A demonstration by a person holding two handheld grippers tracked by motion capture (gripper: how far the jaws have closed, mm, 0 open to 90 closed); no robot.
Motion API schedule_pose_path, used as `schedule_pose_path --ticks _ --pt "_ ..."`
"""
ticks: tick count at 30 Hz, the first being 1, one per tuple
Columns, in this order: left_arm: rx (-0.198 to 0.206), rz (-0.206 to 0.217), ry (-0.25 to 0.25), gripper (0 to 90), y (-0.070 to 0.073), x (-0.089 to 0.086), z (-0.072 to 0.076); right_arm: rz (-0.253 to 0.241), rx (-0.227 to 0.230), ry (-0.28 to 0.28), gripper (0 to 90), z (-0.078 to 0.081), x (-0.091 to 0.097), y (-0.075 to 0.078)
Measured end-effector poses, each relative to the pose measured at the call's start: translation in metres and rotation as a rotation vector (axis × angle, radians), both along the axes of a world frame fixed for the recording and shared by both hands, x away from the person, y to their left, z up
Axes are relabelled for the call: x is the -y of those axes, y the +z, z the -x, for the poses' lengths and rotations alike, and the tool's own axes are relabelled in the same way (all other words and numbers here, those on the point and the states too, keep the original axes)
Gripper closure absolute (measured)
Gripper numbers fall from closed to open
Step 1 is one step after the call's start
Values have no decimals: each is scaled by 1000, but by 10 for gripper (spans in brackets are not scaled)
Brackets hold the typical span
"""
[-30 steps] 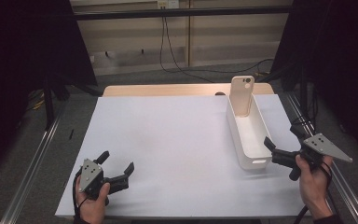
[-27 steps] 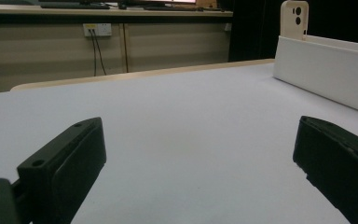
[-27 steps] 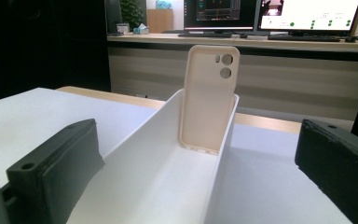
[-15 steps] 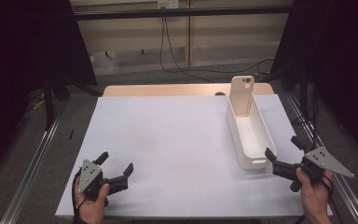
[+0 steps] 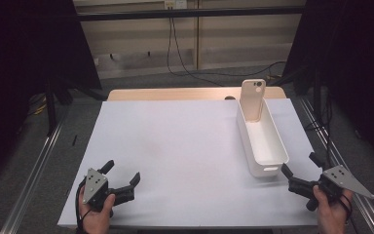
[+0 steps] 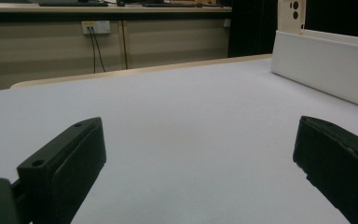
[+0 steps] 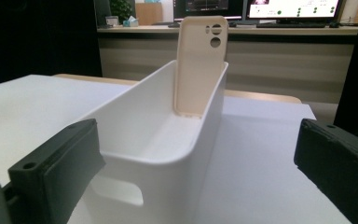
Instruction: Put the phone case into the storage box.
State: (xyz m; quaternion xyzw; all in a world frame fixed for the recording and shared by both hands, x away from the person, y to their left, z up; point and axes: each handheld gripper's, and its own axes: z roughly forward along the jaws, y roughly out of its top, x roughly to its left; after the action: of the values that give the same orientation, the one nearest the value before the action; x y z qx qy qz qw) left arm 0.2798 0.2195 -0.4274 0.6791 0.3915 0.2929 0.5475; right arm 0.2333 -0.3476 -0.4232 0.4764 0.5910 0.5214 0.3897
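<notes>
Bin (image 5: 263,146), long axis running away from the person, faces the wide-open right gripper (image 5: 302,171); left gripper (image 5: 122,179) equally wide

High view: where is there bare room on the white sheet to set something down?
The widest free patch lies between the left hand-held gripper and the white bin, back to the wooden table edge. Tightest at the bin's near end, where the right hand-held gripper sits; the phone case stands at its far end.
</notes>
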Motion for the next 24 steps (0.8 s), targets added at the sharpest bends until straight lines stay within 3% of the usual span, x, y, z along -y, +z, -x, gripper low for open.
schedule_pose_path --ticks 14,18,21,24 --pt "0 4 14 25 1 -3 1 24 -26 -11 0 20 2 -12" --pt "1 6 15 25 1 -4 0 37 -24 30 0 20 2 -12" --pt "0 11 17 25 1 -5 -1 -9 -31 21 0 18 5 -13" --pt "-2 6 18 25 1 -6 -1 1 -27 29 0 18 6 -13"
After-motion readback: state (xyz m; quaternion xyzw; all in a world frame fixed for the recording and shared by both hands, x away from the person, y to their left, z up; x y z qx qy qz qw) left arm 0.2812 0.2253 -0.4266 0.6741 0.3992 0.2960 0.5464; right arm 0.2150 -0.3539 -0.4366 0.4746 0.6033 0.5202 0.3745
